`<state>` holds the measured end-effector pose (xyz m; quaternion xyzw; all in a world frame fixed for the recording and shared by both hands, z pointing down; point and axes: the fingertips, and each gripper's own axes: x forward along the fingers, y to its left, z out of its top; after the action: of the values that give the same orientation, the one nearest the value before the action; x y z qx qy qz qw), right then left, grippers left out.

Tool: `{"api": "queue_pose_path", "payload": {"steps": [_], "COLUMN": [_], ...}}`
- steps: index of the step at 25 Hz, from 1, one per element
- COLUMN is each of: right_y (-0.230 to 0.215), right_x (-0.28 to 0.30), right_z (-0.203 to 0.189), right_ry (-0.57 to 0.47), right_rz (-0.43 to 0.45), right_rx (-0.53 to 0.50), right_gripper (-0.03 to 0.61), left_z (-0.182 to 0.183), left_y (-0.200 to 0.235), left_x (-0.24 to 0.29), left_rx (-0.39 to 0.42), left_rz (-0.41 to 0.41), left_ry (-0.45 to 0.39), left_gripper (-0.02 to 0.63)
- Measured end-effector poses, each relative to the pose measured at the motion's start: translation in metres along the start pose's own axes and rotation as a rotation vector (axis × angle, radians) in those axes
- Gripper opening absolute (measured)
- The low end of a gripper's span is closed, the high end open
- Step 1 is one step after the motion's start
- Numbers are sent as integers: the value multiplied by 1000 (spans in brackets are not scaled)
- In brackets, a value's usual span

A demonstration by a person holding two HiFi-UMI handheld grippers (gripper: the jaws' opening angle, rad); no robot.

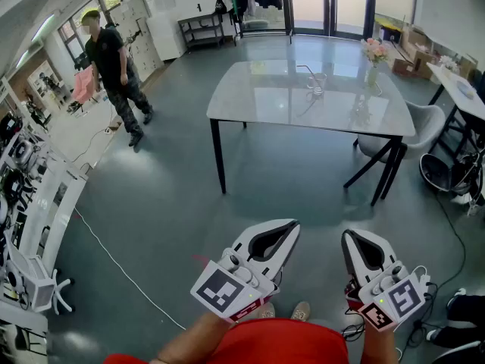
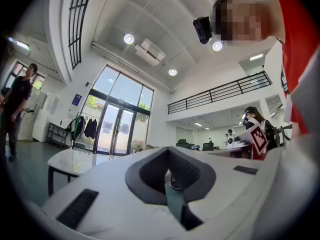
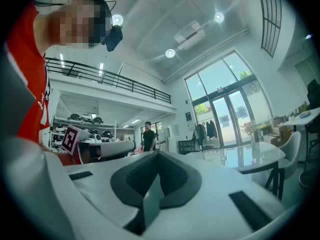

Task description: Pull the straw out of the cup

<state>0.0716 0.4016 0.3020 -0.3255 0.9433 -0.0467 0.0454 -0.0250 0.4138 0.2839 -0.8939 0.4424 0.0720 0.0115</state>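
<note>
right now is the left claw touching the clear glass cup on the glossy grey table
Apart. The head view shows grey floor between the left claw and the clear glass cup.

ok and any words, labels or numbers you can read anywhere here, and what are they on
No text here can be read.
left cube, on the left tool: black-and-white square pattern, no letters.
right cube, on the right tool: the same, no letters.
blue sign beside the glass doors: too small to read.
</note>
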Motion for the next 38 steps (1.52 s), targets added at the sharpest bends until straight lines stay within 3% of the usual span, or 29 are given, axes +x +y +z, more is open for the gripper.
{"api": "queue_pose_path", "payload": {"steps": [13, 30, 38], "right_y": [-20, -97, -119], "right_x": [-9, -24, 2], "right_z": [6, 15, 13], "right_ry": [-19, -31, -23], "right_rz": [1, 41, 54], "right_rx": [-13, -26, -16], "right_gripper": [8, 8, 8], "left_z": [-4, -10, -15], "left_y": [-8, -13, 14], "left_x": [23, 89, 109], "left_rx": [10, 48, 58], "left_rz": [1, 75, 99], "left_ry": [12, 3, 12], "left_gripper": [15, 15, 15]}}
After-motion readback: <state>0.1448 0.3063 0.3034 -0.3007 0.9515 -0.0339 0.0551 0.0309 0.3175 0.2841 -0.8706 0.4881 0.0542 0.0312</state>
